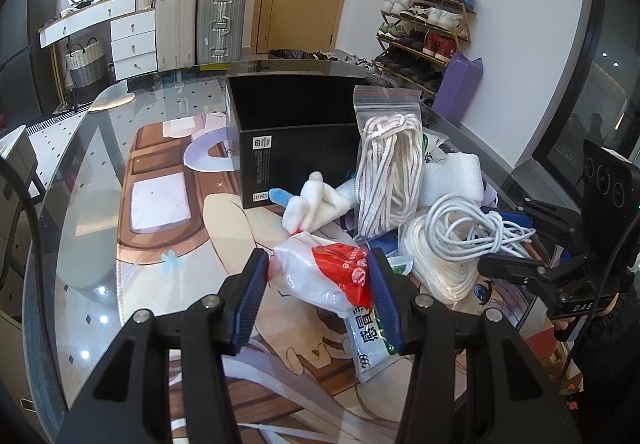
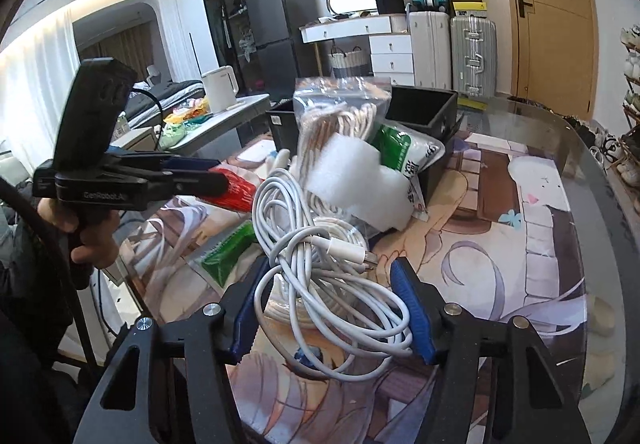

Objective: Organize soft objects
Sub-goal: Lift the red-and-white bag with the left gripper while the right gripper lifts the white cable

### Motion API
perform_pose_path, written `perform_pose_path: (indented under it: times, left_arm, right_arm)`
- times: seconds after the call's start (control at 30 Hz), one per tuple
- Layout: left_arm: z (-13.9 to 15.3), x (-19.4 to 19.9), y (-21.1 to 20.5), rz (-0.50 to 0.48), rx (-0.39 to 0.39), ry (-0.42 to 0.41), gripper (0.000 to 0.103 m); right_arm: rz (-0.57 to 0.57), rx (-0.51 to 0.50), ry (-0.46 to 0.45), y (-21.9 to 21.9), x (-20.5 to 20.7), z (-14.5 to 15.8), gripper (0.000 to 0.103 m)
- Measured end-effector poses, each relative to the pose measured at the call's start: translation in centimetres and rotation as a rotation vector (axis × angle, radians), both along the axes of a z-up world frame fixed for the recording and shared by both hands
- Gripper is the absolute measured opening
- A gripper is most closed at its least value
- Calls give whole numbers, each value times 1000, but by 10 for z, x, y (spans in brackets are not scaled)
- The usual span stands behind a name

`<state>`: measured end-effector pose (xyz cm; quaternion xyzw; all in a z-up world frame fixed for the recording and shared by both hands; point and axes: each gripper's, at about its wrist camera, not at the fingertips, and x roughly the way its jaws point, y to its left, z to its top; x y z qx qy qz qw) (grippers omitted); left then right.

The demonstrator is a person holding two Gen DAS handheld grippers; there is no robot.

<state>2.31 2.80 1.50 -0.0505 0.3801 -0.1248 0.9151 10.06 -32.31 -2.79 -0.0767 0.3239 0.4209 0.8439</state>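
My left gripper has its jaws around a red-and-white plastic bag lying on the mat, pads touching its sides. My right gripper is open, its jaws on either side of a coiled white cable; this cable also shows in the left wrist view. Behind stand a zip bag of white cord, a white foam piece, a white plush with a blue tip, a green-and-white packet and an open black box. The right gripper also appears in the left wrist view.
The pile lies on a printed mat under a glass table. A second black box stands behind the pile. The table edge curves on the right. Suitcases, drawers and a shoe rack line the walls.
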Motion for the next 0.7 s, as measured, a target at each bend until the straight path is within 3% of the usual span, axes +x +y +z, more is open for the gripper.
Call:
perform_pose_path:
  times: [0.37, 0.7]
  left_arm:
    - [13, -6, 0, 1, -12, -52, 49]
    - [33, -9, 5, 39, -27, -119, 49]
  right_arm:
    - [10, 56, -45, -5, -10, 22, 62]
    - [-58, 118, -78, -9, -2, 48, 62]
